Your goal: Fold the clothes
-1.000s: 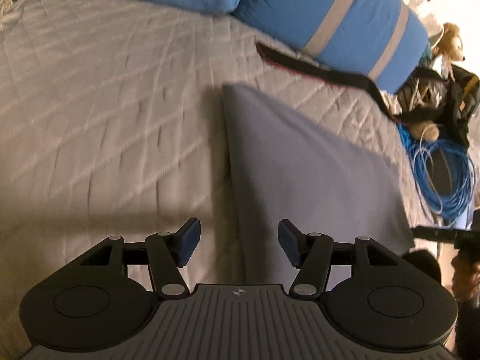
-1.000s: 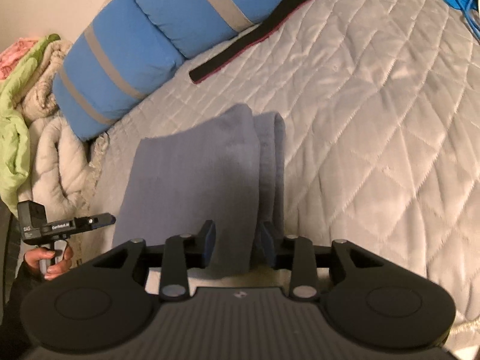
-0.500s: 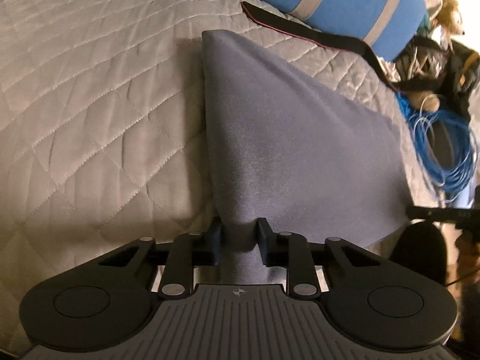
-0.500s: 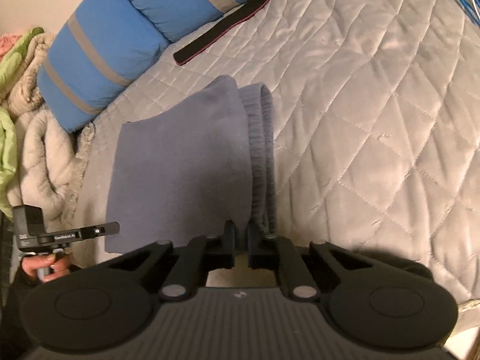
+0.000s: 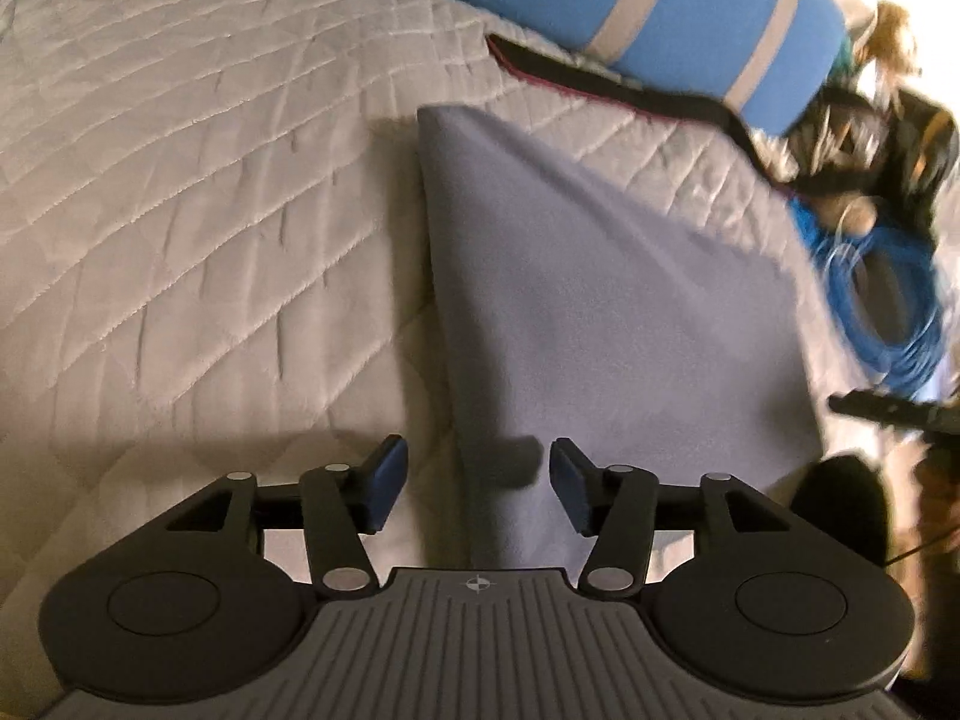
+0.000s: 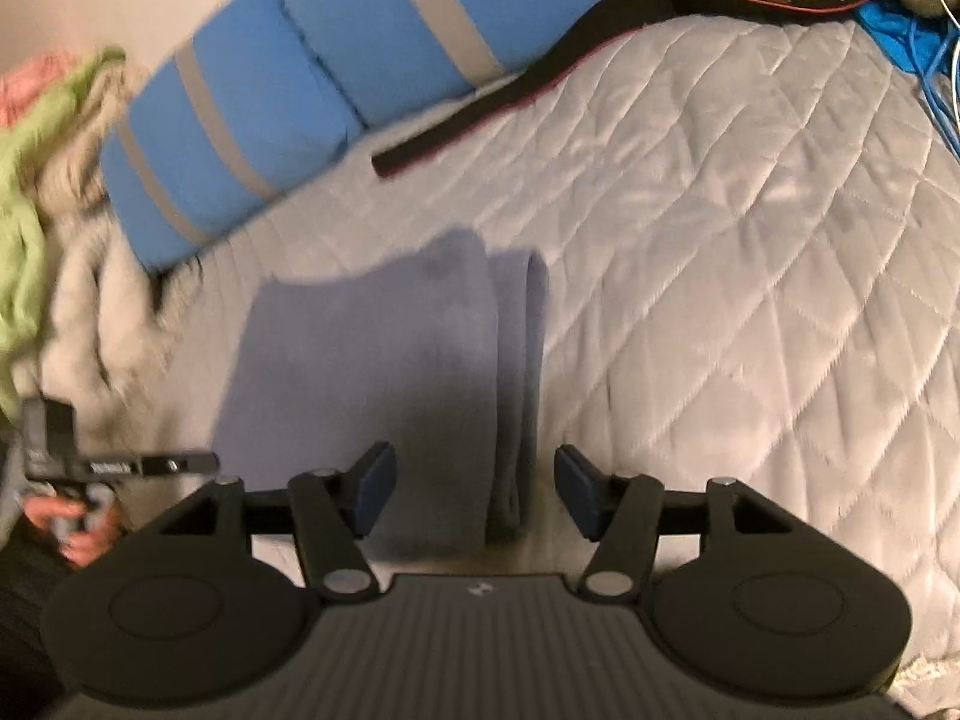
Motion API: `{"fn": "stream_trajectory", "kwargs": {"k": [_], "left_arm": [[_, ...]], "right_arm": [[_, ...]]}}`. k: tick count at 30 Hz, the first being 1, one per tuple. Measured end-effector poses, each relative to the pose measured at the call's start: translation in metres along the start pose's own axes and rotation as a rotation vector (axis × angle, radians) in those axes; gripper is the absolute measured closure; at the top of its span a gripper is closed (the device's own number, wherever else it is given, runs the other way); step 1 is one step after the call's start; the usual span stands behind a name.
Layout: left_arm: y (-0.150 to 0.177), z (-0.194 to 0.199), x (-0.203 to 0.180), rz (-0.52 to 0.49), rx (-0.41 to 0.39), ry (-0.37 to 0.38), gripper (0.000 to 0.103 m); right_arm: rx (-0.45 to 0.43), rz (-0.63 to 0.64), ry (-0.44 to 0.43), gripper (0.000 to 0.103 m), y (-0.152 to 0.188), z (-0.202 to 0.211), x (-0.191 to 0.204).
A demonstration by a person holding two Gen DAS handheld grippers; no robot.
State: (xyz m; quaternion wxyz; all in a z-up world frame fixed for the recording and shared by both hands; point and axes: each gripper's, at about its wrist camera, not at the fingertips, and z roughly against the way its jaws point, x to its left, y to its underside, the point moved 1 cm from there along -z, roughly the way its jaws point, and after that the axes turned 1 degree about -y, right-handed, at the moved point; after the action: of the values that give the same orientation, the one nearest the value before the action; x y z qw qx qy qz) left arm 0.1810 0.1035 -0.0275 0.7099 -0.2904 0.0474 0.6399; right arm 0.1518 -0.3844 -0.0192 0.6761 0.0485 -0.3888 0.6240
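A folded grey-blue garment [image 5: 600, 300] lies flat on the quilted bed cover [image 5: 210, 210]. My left gripper [image 5: 478, 489] hovers over its near left corner, jaws opening, the pads clear of the cloth. In the right wrist view the same garment [image 6: 372, 360] shows its folded edge and waistband on the right side. Over that near edge stands my right gripper [image 6: 476, 492], its jaws opening too, with the cloth lying below and between the pads, not pinched.
Blue pillows with grey stripes [image 5: 690, 12] line the far side. A black strap [image 6: 540, 84] lies by them. A blue cable coil [image 5: 888, 312] and clutter sit to the right. Blankets and green cloth [image 6: 36, 228] pile at the left, beside a hand [image 6: 72, 522] on the other gripper's handle.
Half a second ago both grippers were pinched shut on the garment's near edge. Both have since let go and spread their jaws, and the cloth lies flat.
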Motion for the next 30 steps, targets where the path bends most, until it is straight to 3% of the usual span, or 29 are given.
{"fn": "stream_trajectory", "kwargs": {"k": [3,12,20,21,22,23,25,27,30], "left_arm": [[-0.011,-0.004,0.006,0.050,-0.002,0.070,0.050],[-0.036,-0.029,0.013,0.114,0.016,0.145,0.048],[-0.045,-0.048,0.021,0.144,0.028,0.155,0.049],[-0.046,-0.050,0.020,0.139,0.024,0.156,0.049],[-0.046,-0.052,0.020,0.137,0.019,0.155,0.053],[-0.045,-0.054,0.021,0.139,0.015,0.152,0.057],[-0.044,-0.057,0.024,0.173,0.013,0.154,0.073],[-0.043,-0.058,0.026,0.213,0.014,0.158,0.078],[-0.042,-0.052,0.018,0.183,-0.005,0.131,0.083]], "right_arm": [[0.016,-0.042,-0.029,0.028,-0.014,-0.013,-0.005],[0.066,-0.089,-0.060,0.027,-0.037,-0.056,-0.015],[0.139,-0.071,-0.062,0.027,-0.040,-0.086,-0.014],[0.142,-0.067,-0.062,0.028,-0.041,-0.087,-0.014],[0.146,-0.066,-0.053,0.040,-0.041,-0.088,-0.014],[0.150,-0.065,-0.041,0.045,-0.041,-0.090,-0.014],[0.152,-0.053,-0.021,0.060,-0.040,-0.090,-0.012],[0.144,-0.027,-0.006,0.071,-0.039,-0.089,-0.007],[0.113,-0.004,0.005,0.079,-0.036,-0.082,-0.002]]}}
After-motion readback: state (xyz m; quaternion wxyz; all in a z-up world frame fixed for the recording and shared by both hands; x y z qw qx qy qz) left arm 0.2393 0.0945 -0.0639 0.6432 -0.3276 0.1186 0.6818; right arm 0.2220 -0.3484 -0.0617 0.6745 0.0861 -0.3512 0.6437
